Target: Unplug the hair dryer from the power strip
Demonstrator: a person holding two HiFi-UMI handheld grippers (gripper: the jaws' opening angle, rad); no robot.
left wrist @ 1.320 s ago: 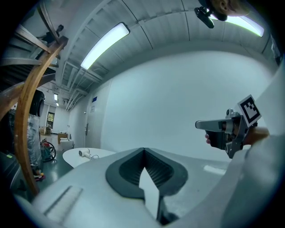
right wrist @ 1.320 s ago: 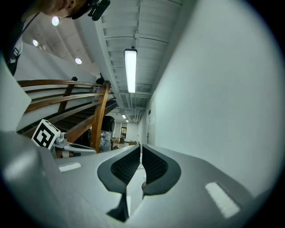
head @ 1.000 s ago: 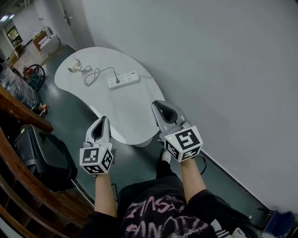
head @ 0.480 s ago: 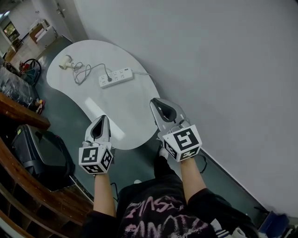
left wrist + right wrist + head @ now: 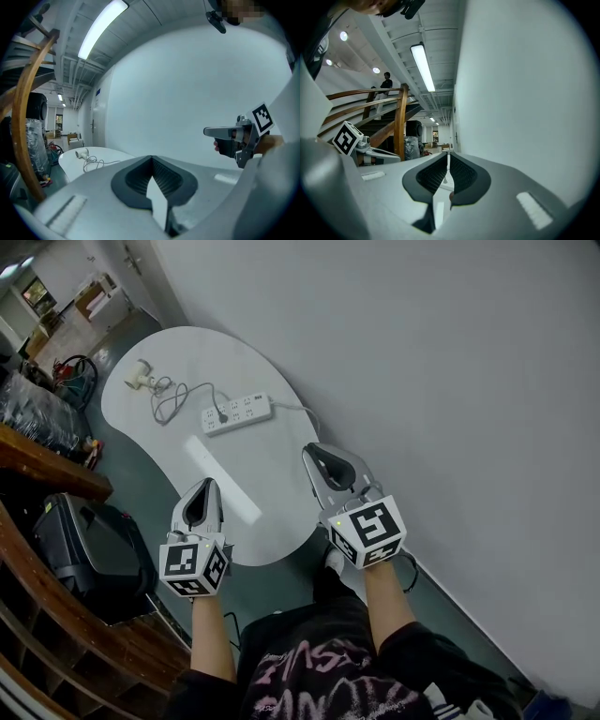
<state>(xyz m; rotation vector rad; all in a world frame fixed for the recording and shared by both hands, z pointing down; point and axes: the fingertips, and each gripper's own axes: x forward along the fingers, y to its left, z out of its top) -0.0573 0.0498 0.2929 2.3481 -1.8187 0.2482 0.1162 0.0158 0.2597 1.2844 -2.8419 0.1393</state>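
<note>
Grey-walled room with a dark floor; a white kidney-shaped table (image 5: 272,493) stands beside the wall. The white multi-socket power strip (image 5: 236,414) lies on the tabletop, and all positions are given from it. A dark plug (image 5: 223,417) sits in a socket toward the strip's end that faces the dryer. Its pale looped cord (image 5: 173,399) runs beyond that end to the small white hair dryer (image 5: 141,379), which lies near the table's far edge. The left gripper (image 5: 207,484) and the right gripper (image 5: 315,452) hang well short of the strip, on the person's side. Each has its jaws closed together on nothing. The approach is not yet made. For a clean pull, one gripper should probably pin the strip's body. The other would then open, close on the plug's housing rather than the cord, and draw straight out of the socket.
</note>
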